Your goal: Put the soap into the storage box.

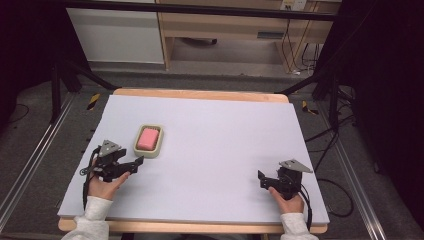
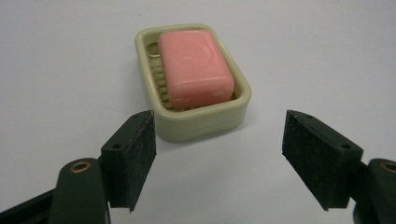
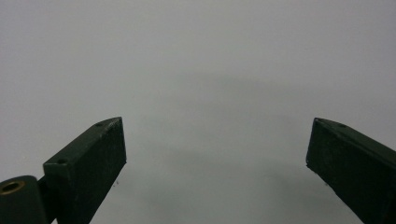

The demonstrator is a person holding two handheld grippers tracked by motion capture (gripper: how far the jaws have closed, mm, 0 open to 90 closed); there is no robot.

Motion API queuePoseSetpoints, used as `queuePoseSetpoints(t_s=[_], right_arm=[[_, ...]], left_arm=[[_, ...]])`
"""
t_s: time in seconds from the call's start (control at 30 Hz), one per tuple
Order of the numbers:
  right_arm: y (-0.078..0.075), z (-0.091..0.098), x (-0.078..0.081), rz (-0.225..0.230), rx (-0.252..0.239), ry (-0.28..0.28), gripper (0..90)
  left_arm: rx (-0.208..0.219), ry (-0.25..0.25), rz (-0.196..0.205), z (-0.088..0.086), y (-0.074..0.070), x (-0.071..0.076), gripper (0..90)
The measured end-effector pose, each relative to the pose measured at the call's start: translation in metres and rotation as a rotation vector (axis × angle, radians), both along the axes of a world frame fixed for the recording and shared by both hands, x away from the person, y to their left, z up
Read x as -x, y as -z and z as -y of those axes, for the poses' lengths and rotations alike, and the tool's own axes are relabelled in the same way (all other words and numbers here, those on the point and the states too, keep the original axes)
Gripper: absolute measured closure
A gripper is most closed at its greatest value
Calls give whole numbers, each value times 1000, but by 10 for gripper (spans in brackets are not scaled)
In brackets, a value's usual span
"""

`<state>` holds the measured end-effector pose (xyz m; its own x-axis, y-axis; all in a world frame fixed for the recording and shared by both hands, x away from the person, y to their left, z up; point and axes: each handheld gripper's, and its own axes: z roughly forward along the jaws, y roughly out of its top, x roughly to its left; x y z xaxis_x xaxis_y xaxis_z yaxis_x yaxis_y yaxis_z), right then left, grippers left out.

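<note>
A pink bar of soap [image 1: 148, 138] [image 2: 194, 67] lies in a cream soap dish [image 1: 160, 140] [image 2: 201, 122] on the left half of the white table top. My left gripper [image 1: 136, 162] [image 2: 218, 151] is just in front of the dish, open, its jaws wide apart with nothing between them; the dish stands a short way beyond the fingertips. My right gripper [image 1: 261, 177] [image 3: 216, 149] rests near the front right of the table, open over bare surface, far from the dish.
The white sheet [image 1: 225, 140] covers a wooden table whose edge [image 1: 200, 94] shows at the back. Dark stand legs [image 1: 56, 90] and cables [image 1: 330, 145] flank the table on the floor. A wooden cabinet [image 1: 225, 25] stands behind.
</note>
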<state>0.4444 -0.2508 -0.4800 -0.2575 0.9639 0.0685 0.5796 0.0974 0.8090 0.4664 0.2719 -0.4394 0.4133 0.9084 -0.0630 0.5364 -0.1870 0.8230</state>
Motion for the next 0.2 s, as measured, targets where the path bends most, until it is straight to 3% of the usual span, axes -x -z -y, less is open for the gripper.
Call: queuePoseSetpoints(t_s=[0.2], right_arm=[[1, 0, 1, -9, 1, -3, 53]], left_arm=[[9, -43, -18, -15, 9, 5, 255]])
